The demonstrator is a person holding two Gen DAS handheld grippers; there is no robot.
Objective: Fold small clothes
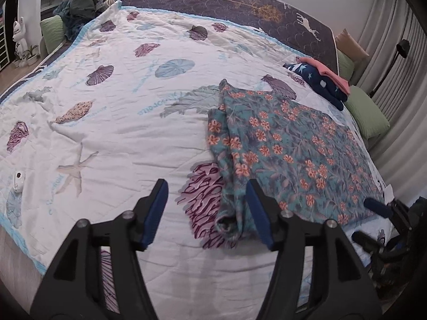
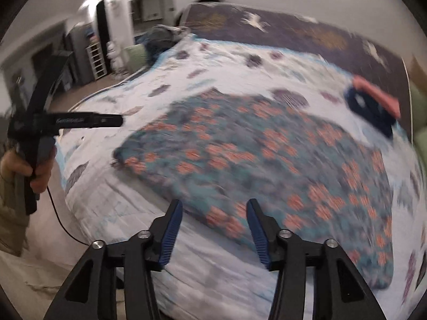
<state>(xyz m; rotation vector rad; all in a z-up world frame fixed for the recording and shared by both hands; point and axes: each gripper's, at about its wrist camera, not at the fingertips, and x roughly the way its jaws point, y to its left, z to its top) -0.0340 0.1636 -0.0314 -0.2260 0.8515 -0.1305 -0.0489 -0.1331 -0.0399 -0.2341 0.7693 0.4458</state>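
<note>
Bedroom scene: a bed covered by a white quilted bedspread (image 1: 128,133) printed with purple shells and pale starfish, edged in light blue; grey curtains at far right.

Task item: a teal floral garment with orange blossoms (image 1: 288,144), folded lengthwise, lying flat on the bedspread toward the right side of the bed. One rolled tubular end (a sleeve or leg opening, cannot tell which) points toward the left wrist camera.

Left gripper (image 1: 206,210): black frame, blue pads, jaws spread apart, nothing clamped. The garment's rolled near end lies just beside the inner face of the right-hand finger (image 1: 257,213); contact cannot be confirmed. The other finger stands over bare bedspread.

Right gripper (image 2: 214,226): jaws parted, released, nothing between the pads. It hangs above the near edge of the same garment (image 2: 267,160), whose hem shows between the fingertips but below them.

Behind the garment, near the pillows: a folded navy star-print item with a coral-pink piece on top (image 1: 324,78), well apart from both grippers.

Visibility notes:
- Right wrist view heavily motion-blurred; prints and folds are smeared.
- A hand (image 2: 24,168) gripping the left tool's handle shows at that view's left edge, sleeve cut off by the frame.
- Right gripper appears only partly at the lower right of the left wrist view.
- A small white device (image 1: 18,182) sits on the bedspread at left; type unclear.
</note>
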